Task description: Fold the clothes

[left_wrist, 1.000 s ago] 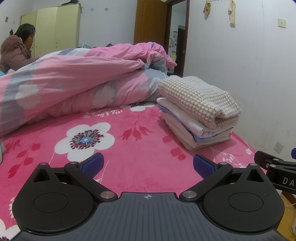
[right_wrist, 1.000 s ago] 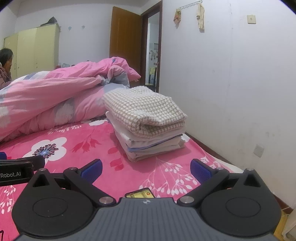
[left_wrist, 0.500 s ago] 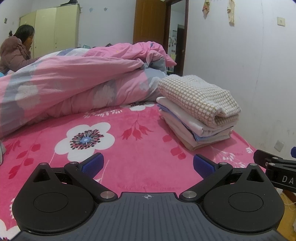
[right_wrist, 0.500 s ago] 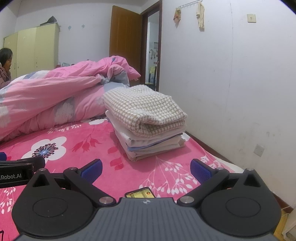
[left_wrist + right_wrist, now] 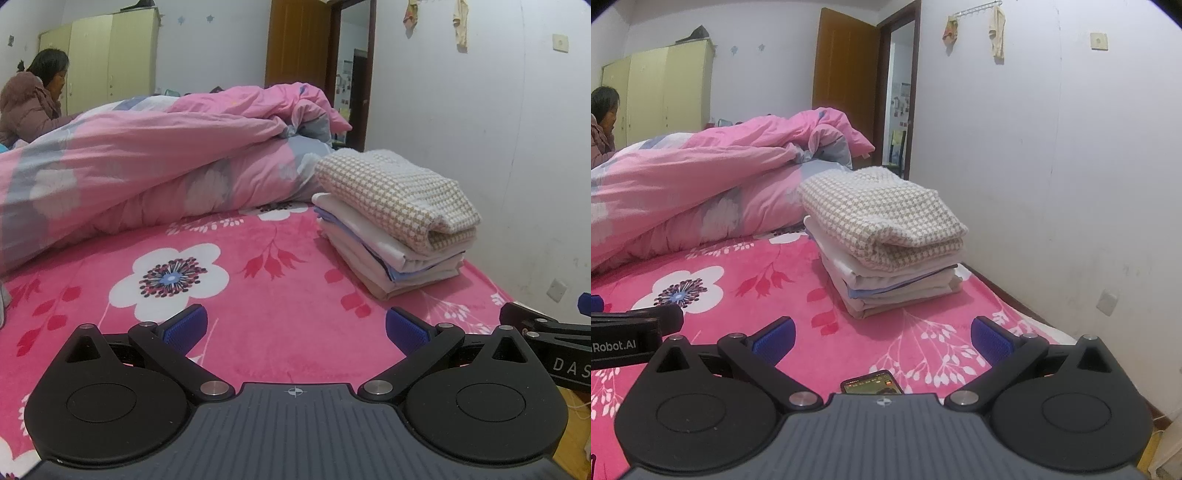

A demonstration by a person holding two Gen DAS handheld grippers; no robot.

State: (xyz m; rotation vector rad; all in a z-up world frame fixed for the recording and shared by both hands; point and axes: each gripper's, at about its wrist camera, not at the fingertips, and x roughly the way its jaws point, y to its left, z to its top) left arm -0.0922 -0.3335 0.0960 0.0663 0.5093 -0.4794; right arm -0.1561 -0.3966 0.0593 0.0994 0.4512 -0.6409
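A stack of folded clothes (image 5: 391,236) (image 5: 886,254) rests on the pink flowered bedspread (image 5: 258,280) (image 5: 746,280) near the right wall. A beige-and-white checked piece (image 5: 399,195) (image 5: 882,214) lies on top of white, blue and tan layers. My left gripper (image 5: 293,328) hovers low over the bedspread, short of the stack, open with nothing between its blue pads. My right gripper (image 5: 882,334) is open too and empty, with the stack just ahead. Each gripper shows at the edge of the other's view.
A bunched pink quilt (image 5: 155,170) (image 5: 701,184) fills the far side of the bed. A phone (image 5: 871,382) lies on the bedspread under my right gripper. A person (image 5: 33,103) sits at far left by a wardrobe (image 5: 110,55). The white wall (image 5: 1052,184) borders the bed on the right.
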